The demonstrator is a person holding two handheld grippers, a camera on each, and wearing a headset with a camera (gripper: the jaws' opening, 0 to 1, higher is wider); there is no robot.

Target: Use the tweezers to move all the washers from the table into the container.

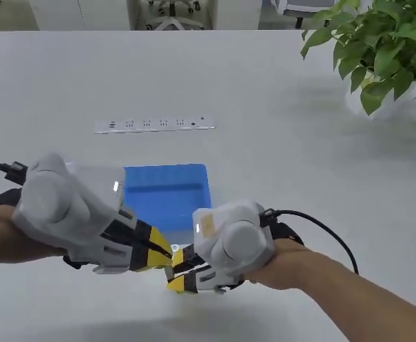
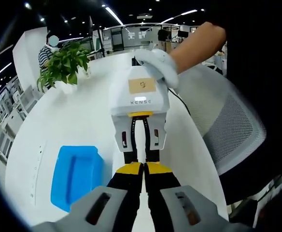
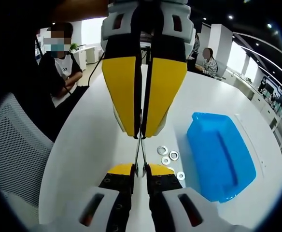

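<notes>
Blue, the container point(image 1: 167, 194) sits on the table point(image 1: 300, 178) just beyond the left gripper point(image 1: 164, 251) and right gripper point(image 1: 179, 276), which meet tip to tip. In the left gripper view we see our jaws pressed together. In the right gripper view both clamp the tweezers point(image 3: 140, 151), legs together; four washers point(image 3: 174, 155) lie at the container's near side.

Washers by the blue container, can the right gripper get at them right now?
Probably not yet. The tweezers look pinched at both ends, between the left gripper and right gripper, so no tip is free. The washers themselves lie uncovered on the table.
</notes>
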